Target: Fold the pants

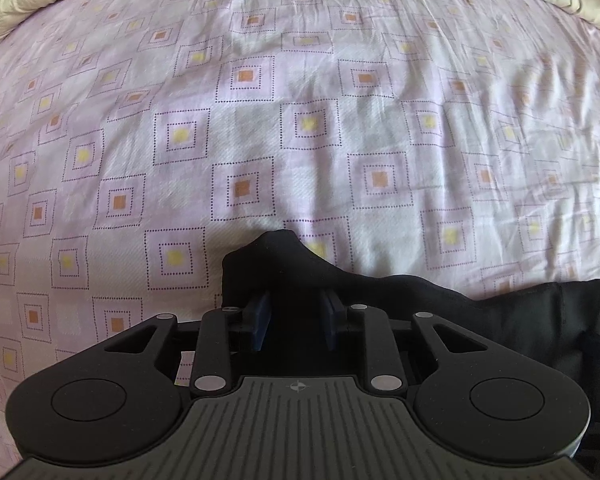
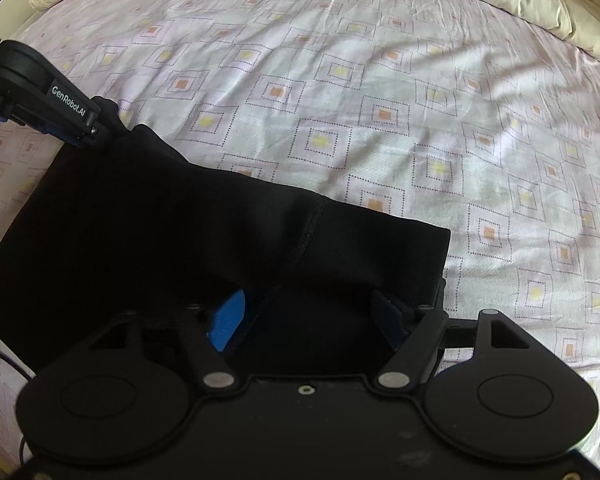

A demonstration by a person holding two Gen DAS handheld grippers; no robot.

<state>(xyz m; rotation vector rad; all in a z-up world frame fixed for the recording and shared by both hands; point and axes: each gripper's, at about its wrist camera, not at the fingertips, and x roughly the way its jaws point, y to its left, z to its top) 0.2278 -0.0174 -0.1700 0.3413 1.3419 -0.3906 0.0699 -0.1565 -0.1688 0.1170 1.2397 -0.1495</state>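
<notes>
Pants point(image 2: 148, 216) pinched by left hand-held gripper point(image 1: 296, 314), right hand-held gripper point(image 2: 308, 316) wide

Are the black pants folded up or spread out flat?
Folded up, at least partly: the black fabric pants lie as a short doubled-over bundle on the pink patterned bedsheet, no long legs showing.

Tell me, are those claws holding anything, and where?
The left gripper pinches a bunched corner of the black pants. The right gripper stands open over the cloth, holding nothing.
</notes>
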